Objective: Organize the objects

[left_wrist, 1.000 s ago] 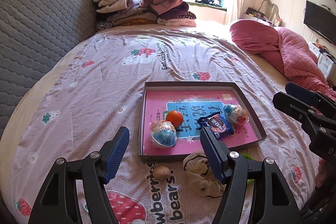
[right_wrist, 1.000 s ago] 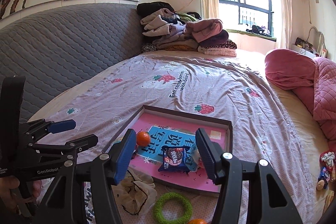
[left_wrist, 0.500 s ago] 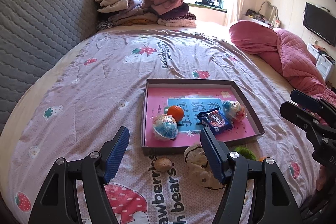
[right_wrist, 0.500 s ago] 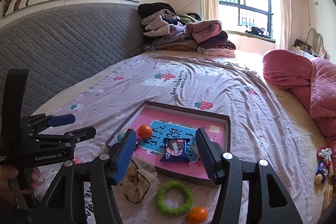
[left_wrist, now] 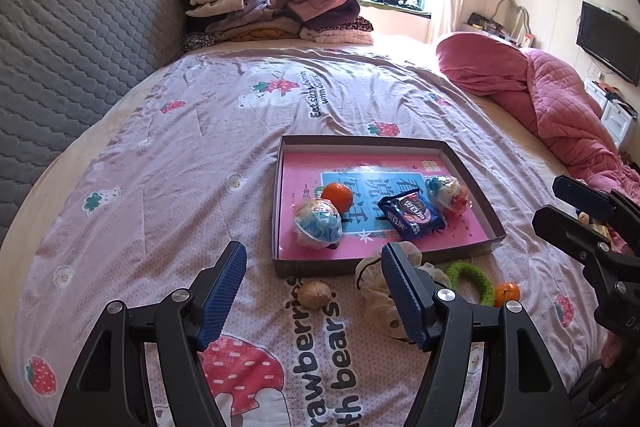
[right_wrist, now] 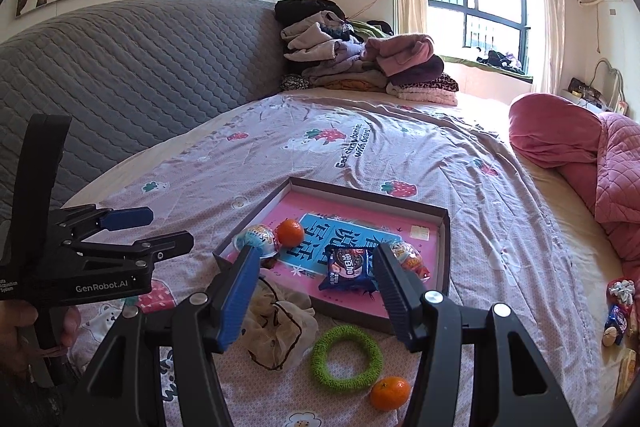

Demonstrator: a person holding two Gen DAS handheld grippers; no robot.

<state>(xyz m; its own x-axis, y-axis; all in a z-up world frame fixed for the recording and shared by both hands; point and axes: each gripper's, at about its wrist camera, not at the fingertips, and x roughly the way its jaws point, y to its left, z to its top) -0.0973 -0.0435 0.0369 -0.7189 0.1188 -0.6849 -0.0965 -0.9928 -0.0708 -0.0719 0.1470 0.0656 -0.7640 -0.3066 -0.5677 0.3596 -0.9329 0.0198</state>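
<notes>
A shallow brown box with a pink lining lies on the bed. It holds a tangerine, a blue biscuit packet and two clear toy capsules. In front of it on the quilt lie a walnut, a beige mesh pouch, a green ring and a second tangerine. My left gripper hangs open above the walnut and pouch. My right gripper is open and empty above the ring.
Folded clothes are piled at the far end of the bed. A pink quilt is bunched on the right and a grey padded headboard runs along the left. Small packets lie at the bed's right edge.
Both views have drawn back from the box. The green ring and loose tangerine now show fully in the right wrist view. Neither gripper's jaws have changed.
</notes>
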